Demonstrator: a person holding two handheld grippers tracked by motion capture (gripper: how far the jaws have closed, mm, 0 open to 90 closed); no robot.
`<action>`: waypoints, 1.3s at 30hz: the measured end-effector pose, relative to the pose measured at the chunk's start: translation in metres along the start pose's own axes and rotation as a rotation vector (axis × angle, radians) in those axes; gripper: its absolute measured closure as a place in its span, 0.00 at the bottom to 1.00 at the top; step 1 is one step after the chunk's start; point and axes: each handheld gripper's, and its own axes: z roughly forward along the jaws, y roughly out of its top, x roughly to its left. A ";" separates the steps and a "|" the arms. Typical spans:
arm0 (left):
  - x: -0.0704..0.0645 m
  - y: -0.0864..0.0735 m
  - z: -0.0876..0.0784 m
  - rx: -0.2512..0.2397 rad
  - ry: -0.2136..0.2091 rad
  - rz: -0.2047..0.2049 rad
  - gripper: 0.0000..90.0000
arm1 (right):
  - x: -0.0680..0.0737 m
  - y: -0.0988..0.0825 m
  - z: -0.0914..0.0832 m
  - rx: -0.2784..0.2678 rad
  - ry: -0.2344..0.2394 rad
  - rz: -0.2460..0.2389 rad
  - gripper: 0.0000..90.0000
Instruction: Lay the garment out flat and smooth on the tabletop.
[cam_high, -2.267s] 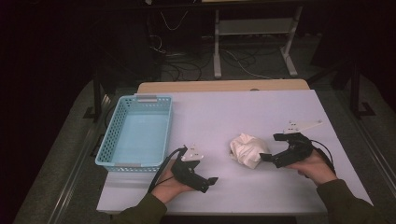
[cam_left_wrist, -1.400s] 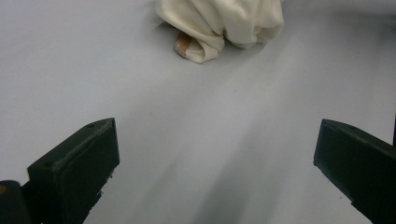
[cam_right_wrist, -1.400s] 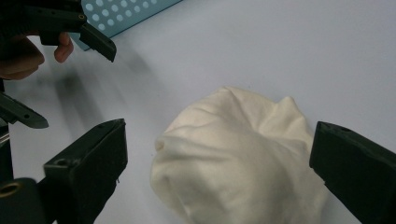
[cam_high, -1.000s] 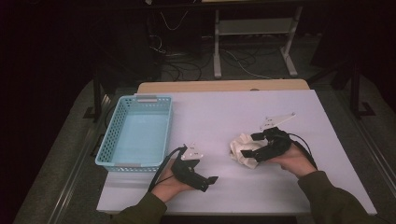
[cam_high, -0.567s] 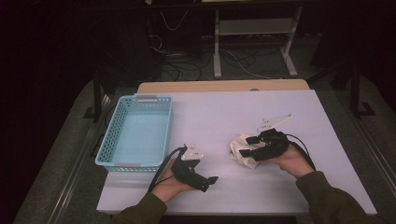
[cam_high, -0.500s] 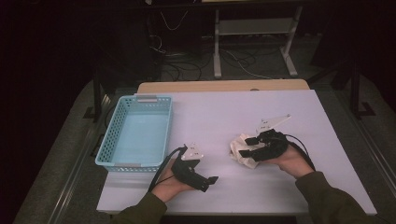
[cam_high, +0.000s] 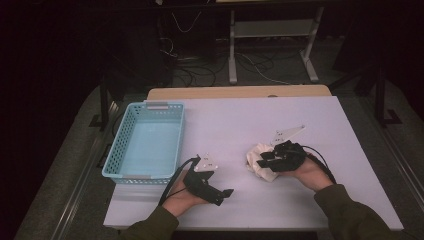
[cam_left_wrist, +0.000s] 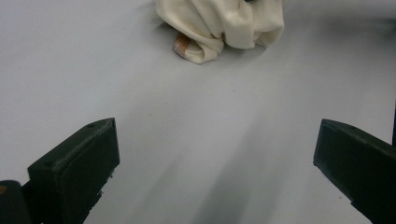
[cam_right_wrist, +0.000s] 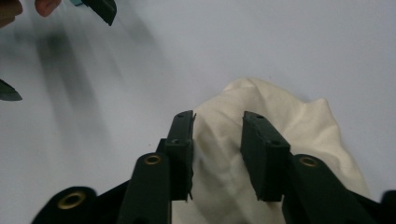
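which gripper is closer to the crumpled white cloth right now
Right. The right gripper has its jaws around a fold of the white cloth and has just been closing on it. The left gripper rests apart on the table, jaws open.

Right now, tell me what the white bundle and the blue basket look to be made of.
White bundle: soft matte cloth, likely cotton, judging by its limp folds and creases; a small tan tag peeks out. Blue basket: apparently rigid moulded plastic, with perforated lattice walls and a smooth, slightly glossy floor.

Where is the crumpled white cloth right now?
In the high view the white cloth lies right of centre on the table, between the fingers of the right gripper, well right of the blue basket.
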 end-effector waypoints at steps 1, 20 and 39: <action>0.000 0.000 0.000 0.000 0.000 0.001 0.00 | 0.000 0.000 0.000 -0.001 -0.001 -0.002 0.77; 0.000 -0.001 0.001 -0.019 -0.003 -0.014 0.00 | -0.006 -0.002 -0.010 -0.043 0.028 0.003 0.99; 0.002 -0.001 0.000 -0.007 -0.001 -0.005 0.00 | -0.020 -0.006 -0.034 -0.108 -0.002 0.048 0.99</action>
